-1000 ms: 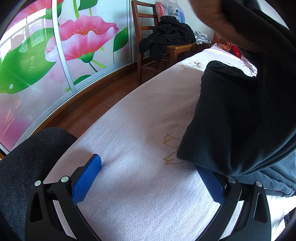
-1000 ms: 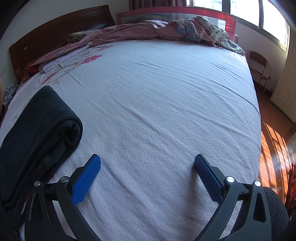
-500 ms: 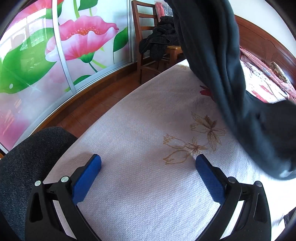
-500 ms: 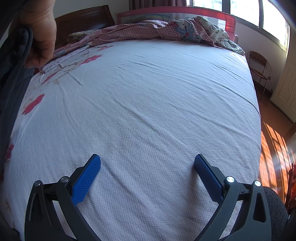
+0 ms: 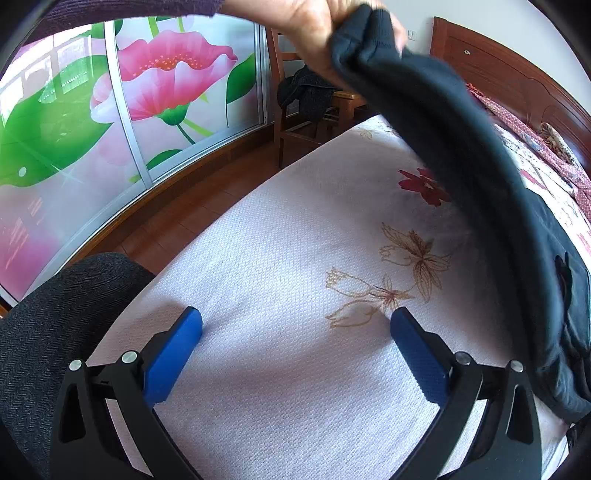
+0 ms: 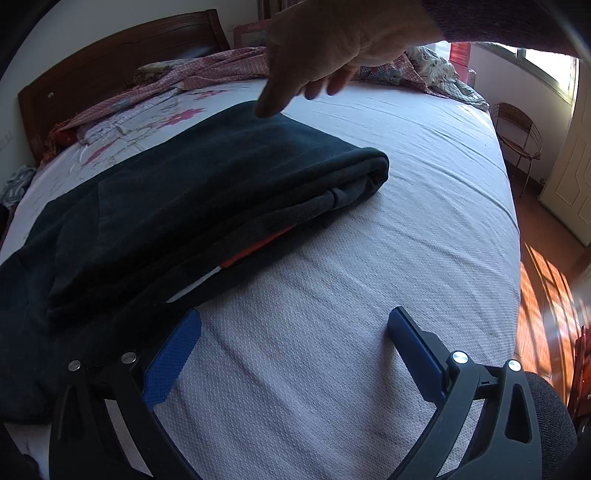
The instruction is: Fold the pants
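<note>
Dark pants [image 6: 192,199] lie partly folded on the white bed sheet [image 6: 369,258], with an orange and white stripe showing at the fold. A bare hand [image 6: 332,44] hovers over their far edge. In the left wrist view another hand [image 5: 314,29] lifts one end of the pants [image 5: 461,147], which hang in an arc over the sheet [image 5: 277,258]. My left gripper [image 5: 295,332] rests open on the bed, holding nothing. My right gripper [image 6: 293,330] is open too, its left finger beside the pants' near edge.
A wooden chair [image 5: 295,99] with dark clothes stands by the flowered sliding door [image 5: 129,110]. A rumpled quilt [image 6: 221,66] lies against the wooden headboard [image 6: 110,55]. A wire chair [image 6: 517,129] stands at the right. A dark cushion [image 5: 55,325] sits at the bed's edge.
The pants were lifted away by hand and now lie back on the bed in front of my right gripper, one end still held up. Both grippers stayed still and open.
</note>
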`<control>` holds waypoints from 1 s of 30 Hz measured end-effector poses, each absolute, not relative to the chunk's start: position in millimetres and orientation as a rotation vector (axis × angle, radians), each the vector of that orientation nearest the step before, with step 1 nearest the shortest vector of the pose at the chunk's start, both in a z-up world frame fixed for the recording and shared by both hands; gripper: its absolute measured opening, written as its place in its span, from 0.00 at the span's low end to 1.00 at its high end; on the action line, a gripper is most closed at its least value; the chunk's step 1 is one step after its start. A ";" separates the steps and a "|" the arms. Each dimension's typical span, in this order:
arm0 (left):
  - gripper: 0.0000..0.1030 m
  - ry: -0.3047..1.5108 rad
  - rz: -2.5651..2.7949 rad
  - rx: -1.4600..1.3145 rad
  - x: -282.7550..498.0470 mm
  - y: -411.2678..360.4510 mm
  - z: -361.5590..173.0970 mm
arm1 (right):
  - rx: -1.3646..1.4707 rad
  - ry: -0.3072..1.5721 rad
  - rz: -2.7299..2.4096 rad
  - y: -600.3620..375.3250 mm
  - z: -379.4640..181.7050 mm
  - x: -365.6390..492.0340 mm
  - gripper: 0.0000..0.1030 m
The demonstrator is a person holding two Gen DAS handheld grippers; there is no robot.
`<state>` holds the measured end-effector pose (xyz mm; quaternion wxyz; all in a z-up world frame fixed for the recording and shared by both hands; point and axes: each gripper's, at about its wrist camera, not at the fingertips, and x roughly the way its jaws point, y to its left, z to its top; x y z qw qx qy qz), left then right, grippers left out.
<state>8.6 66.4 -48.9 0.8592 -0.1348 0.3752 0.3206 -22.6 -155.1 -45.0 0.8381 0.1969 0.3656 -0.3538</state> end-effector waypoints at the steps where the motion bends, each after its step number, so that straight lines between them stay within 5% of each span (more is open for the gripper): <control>1: 0.98 0.788 0.673 -0.283 8.7 66.0 -48.9 | 0.420 0.772 -0.746 -155.5 -44.9 -22.9 0.97; 30: 0.98 0.787 0.673 -0.283 8.8 64.5 -48.4 | 0.420 0.773 -0.745 -156.7 -45.3 -22.6 0.97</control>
